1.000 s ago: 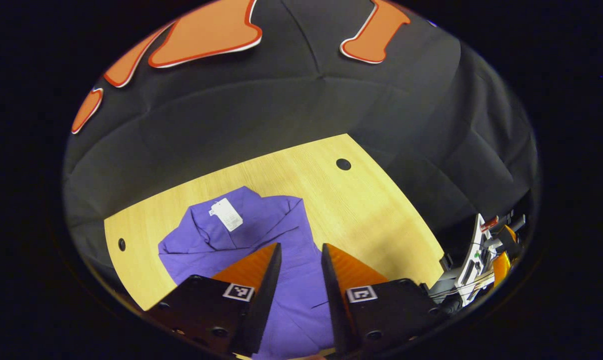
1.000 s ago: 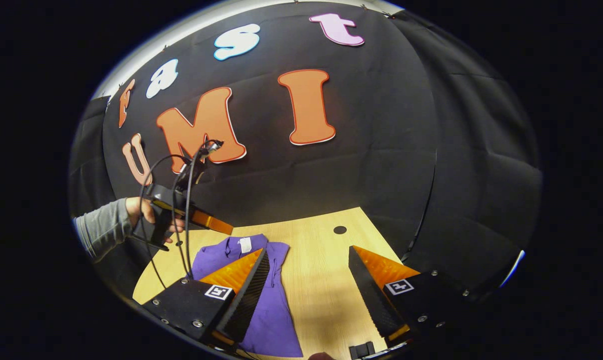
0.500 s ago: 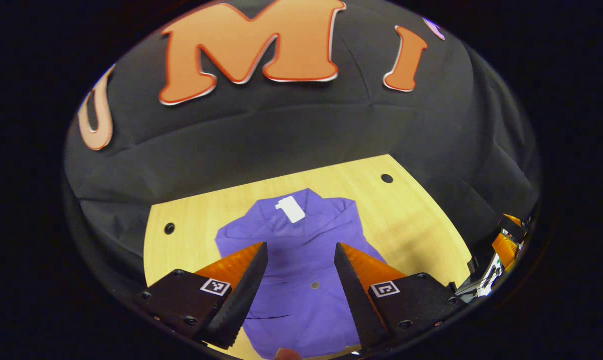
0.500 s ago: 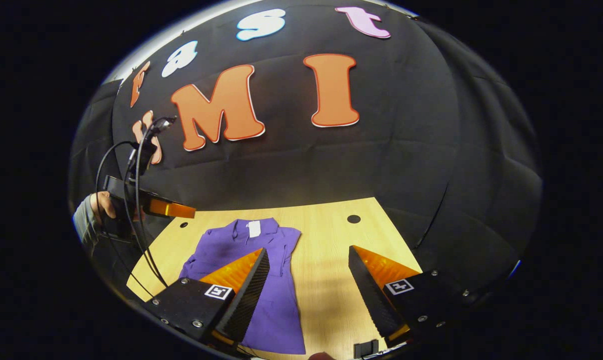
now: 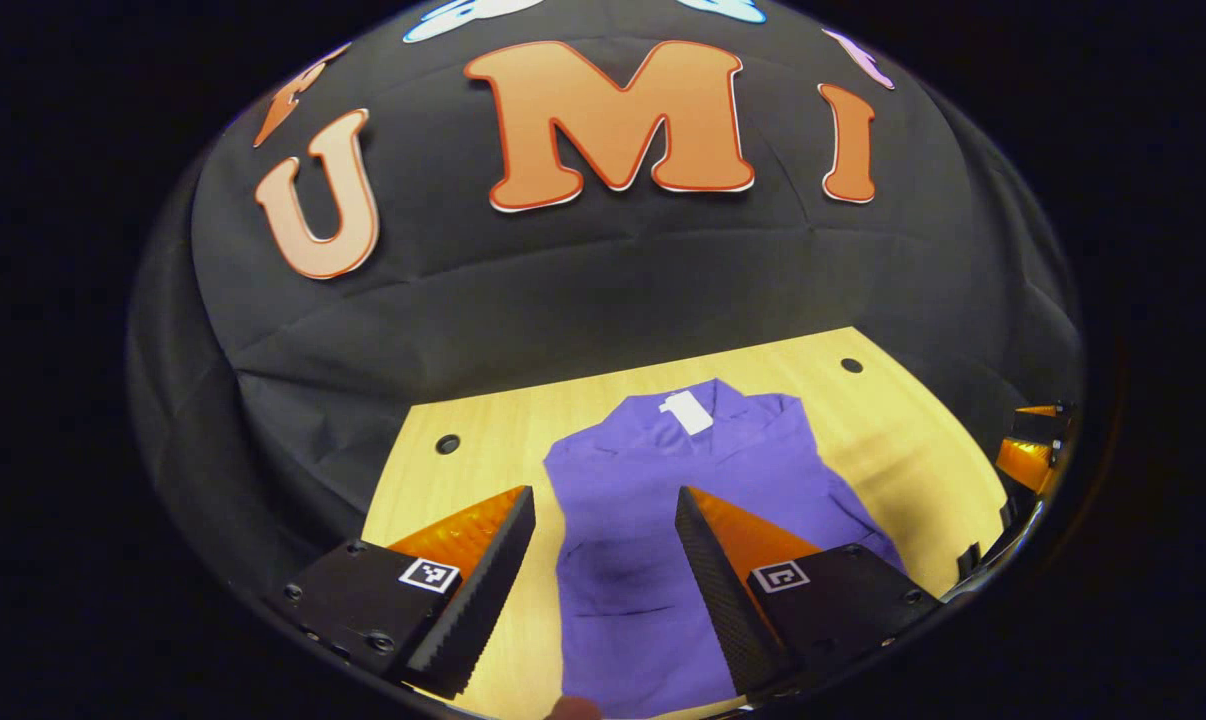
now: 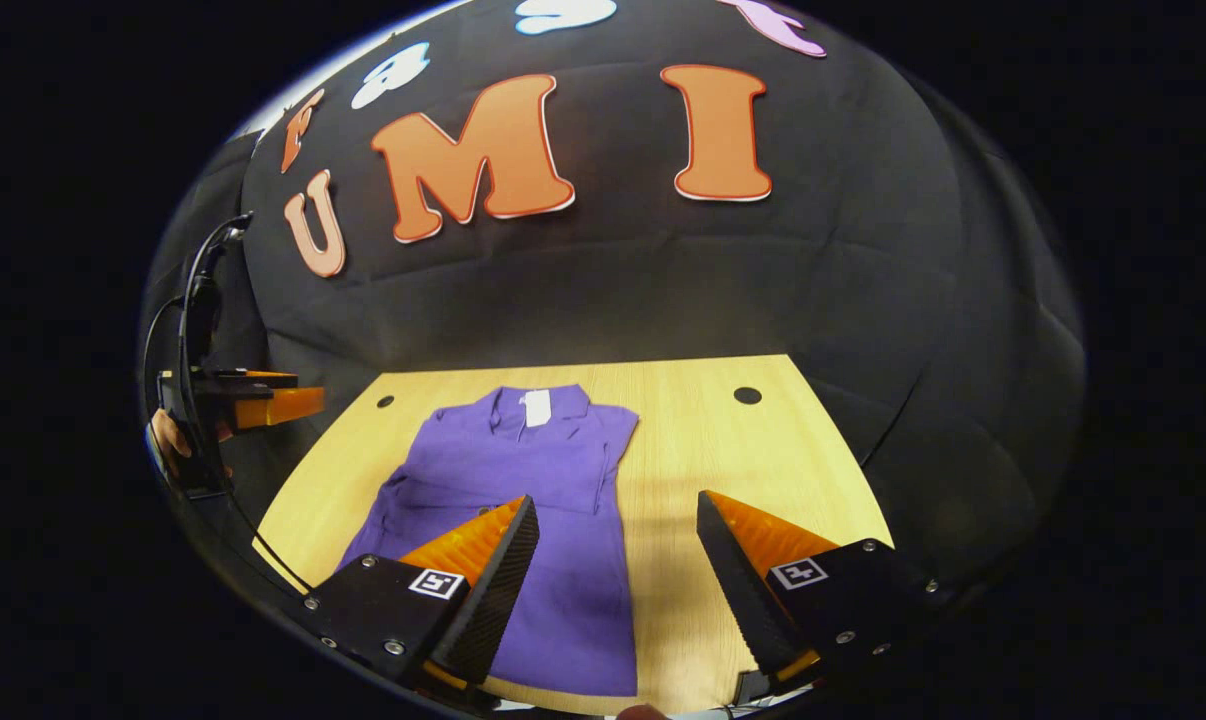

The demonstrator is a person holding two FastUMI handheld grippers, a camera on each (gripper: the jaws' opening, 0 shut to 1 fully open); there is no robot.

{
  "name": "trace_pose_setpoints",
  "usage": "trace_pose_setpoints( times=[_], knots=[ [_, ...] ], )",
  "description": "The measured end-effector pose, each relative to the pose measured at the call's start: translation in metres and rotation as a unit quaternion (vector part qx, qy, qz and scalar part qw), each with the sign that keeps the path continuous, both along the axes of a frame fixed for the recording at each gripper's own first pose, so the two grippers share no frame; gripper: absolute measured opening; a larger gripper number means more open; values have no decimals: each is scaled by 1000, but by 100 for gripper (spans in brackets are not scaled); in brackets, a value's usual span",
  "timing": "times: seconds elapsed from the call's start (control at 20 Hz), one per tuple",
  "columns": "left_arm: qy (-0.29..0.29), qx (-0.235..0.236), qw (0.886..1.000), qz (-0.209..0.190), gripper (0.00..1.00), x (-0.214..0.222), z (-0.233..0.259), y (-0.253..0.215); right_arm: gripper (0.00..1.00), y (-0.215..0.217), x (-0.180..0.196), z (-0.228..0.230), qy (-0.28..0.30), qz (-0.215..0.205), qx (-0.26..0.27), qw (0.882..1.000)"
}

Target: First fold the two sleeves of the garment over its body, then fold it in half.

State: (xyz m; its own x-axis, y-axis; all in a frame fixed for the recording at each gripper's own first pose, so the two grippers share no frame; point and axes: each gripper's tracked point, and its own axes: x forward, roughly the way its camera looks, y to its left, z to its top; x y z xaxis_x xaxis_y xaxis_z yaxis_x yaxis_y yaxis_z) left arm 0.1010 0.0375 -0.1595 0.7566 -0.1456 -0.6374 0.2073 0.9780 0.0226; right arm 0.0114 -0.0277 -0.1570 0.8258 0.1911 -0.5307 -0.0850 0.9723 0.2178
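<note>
Since a second ago: both views swung and pulled back, the left gripper now looking squarely along the garment instead of across it; seen in the right gripper view as drawn off toward the far left edge, well clear of the cloth.

Largest first: light wooden table, bare apart from the purple garment lying flat, collar and white tag at the far end, hem nearest the jaws. Ahead of the left jaws, the garment's left edge running up between the open fingers, the right finger overlapping the body. Ahead of the right gripper, the garment's right side under the left finger, bare table between and beyond the fingers. Both pairs of jaws spread wide, holding nothing, above the cloth.

Sleeves apparently folded in already, the outline narrow with a flap lying over the chest. Step in hand, by judgement: the halving fold. Next move: descend to the hem corners, pinch both, carry toward the collar.

Small dark holes in the tabletop, far off the path. Nothing in the way.
</note>
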Motion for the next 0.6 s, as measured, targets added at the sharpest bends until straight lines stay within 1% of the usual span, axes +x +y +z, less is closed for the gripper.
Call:
trace_pose_setpoints(
  times=[0.1, 0.2, 0.35, 0.5, 0.6],
  knots=[
    [1, 13, 1000, 10, 91, -20, -13, 17, 95, 6, -6, -16, 19, 10, -10, 1000],
    [22, 21, 999, 15, 91, -46, -35, 28, 95, 11, -13, -31, 39, 22, -21, 999],
    [47, 33, 998, 18, 91, -77, -73, 39, 96, 24, -27, -58, 74, 37, -14, 996],
    [94, 35, 994, 37, 91, -106, -108, 51, 96, 33, -36, -80, 102, 47, -18, 993],
    [109, 45, 992, 52, 91, -117, -126, 63, 96, 34, -44, -99, 122, 48, -23, 991]
  ],
)
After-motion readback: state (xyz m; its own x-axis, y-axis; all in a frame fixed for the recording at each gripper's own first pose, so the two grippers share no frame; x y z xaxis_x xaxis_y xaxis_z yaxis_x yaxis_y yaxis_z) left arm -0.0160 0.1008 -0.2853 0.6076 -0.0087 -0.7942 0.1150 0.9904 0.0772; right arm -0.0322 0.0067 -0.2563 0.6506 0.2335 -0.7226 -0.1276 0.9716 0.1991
